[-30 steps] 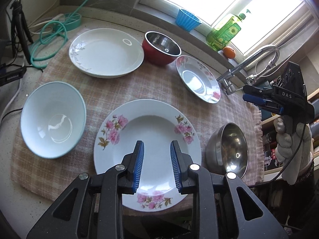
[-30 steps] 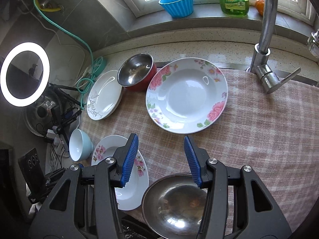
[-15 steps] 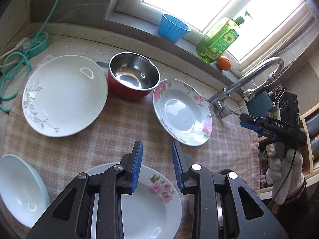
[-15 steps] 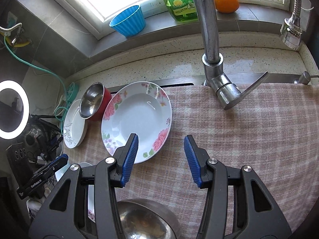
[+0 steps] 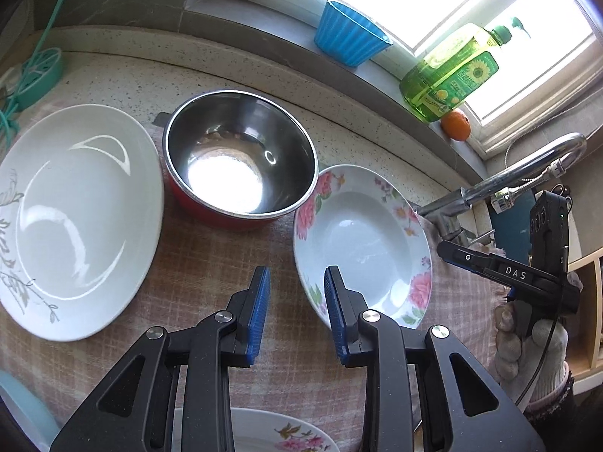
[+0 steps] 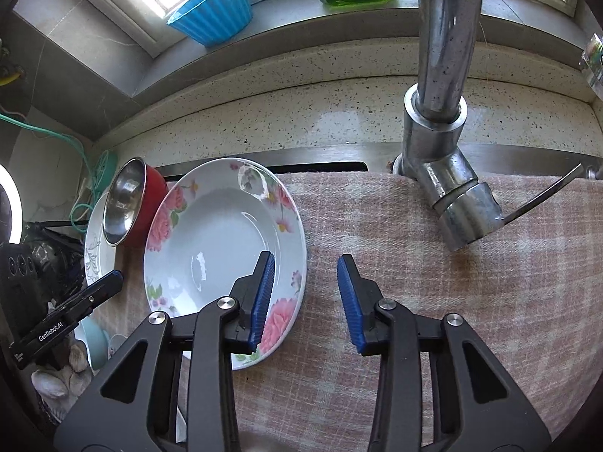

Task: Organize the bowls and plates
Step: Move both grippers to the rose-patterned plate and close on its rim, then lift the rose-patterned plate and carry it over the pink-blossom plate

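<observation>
Left claw point(image 5: 297, 310): fingers apart, nothing between them, held above the checked cloth point(image 5: 211, 260) that covers the surface. Its right finger overlaps the near-left rim of the rose-patterned plate point(image 5: 361, 237) in the left wrist view; whether it touches cannot be told.

Right claw point(image 6: 306, 299): fingers apart, gripping nothing. Its left finger sits over the right rim of the same rose-patterned plate point(image 6: 218, 241), its right finger over bare cloth, so the rim edge falls within the gap (contact cannot be confirmed).

Crockery on the cloth:
- Rose-patterned plate, lying flat, just right of the red bowl point(image 5: 241, 162).
- Red bowl, steel-lined, upright, its rim appearing to meet the rose-patterned plate on one side and the white plate point(image 5: 75, 218) on the other.
- White plate with a grey sprig pattern, at the left.
- A second floral plate point(image 5: 279, 433), only its far edge visible at the bottom of the left wrist view.
- A pale blue bowl point(image 5: 22, 410), partly in view at the lower left.

Fixtures: the faucet point(image 6: 444, 120) stands at the back edge of the cloth, right of the rose-patterned plate. On the windowsill sit a blue cup point(image 5: 348, 35), a green soap bottle point(image 5: 448, 75) and an orange point(image 5: 456, 124).
</observation>
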{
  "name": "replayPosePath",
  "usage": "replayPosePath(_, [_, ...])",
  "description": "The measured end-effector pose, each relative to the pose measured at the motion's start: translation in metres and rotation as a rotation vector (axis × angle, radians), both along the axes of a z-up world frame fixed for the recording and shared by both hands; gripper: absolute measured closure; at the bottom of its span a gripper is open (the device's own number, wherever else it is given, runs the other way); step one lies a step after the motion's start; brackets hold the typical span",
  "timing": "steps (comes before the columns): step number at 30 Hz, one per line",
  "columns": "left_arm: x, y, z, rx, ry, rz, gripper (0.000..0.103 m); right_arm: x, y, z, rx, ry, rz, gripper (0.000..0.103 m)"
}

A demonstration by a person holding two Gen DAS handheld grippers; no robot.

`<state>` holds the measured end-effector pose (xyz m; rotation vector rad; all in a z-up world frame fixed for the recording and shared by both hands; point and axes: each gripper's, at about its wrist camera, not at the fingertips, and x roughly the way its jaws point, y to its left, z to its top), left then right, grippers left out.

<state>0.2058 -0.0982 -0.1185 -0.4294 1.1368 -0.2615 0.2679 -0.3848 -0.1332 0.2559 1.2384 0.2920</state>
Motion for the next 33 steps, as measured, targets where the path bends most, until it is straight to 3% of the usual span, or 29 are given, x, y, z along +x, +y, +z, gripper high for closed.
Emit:
replayPosePath(16, [0.026, -0.011, -0.018, 0.005, 0.023, -0.029, 0.075, 0.017, 0.012, -0.021, -0.008, 0.030, 0.033, 0.085])
replayPosePath(19, [0.027, -0.014, -0.019, 0.015, 0.016, -0.040, 0.085, 0.019, 0.016, -0.022, 0.001, 0.035, 0.045, 0.090])
replayPosePath(33, [0.028, -0.017, -0.015, -0.002, 0.019, -0.040, 0.088, 0.015, 0.018, -0.022, -0.008, 0.052, 0.048, 0.090])
